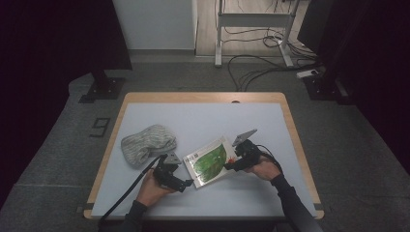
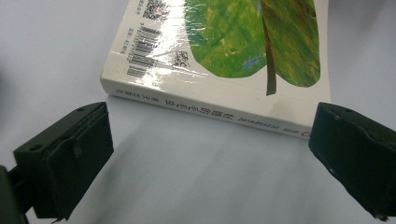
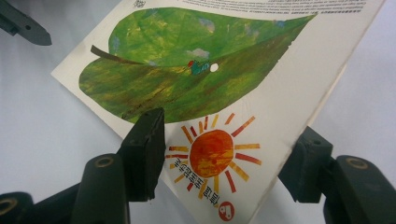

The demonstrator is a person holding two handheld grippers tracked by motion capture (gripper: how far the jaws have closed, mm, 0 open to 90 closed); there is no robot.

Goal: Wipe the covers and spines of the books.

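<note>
A picture book [image 1: 209, 162] with a green leaf and an orange sun on its white cover lies on the pale table top [image 1: 203, 121], between my two grippers. My left gripper [image 1: 186, 182] sits just off the book's spine [image 2: 210, 109], jaws wide open with bare table between them [image 2: 210, 158]. At the book's right corner, my right gripper [image 1: 233, 163] is open. One jaw lies over the cover [image 3: 196, 88] beside the sun and the other sits past the cover's edge, so the corner lies between them [image 3: 224, 154].
A grey knitted cloth [image 1: 147, 143] lies bunched on the table to the left of the book, close behind my left hand. The table's wooden rim [image 1: 203, 96] borders the pale top. Cables and stand legs [image 1: 251, 53] sit on the floor beyond.
</note>
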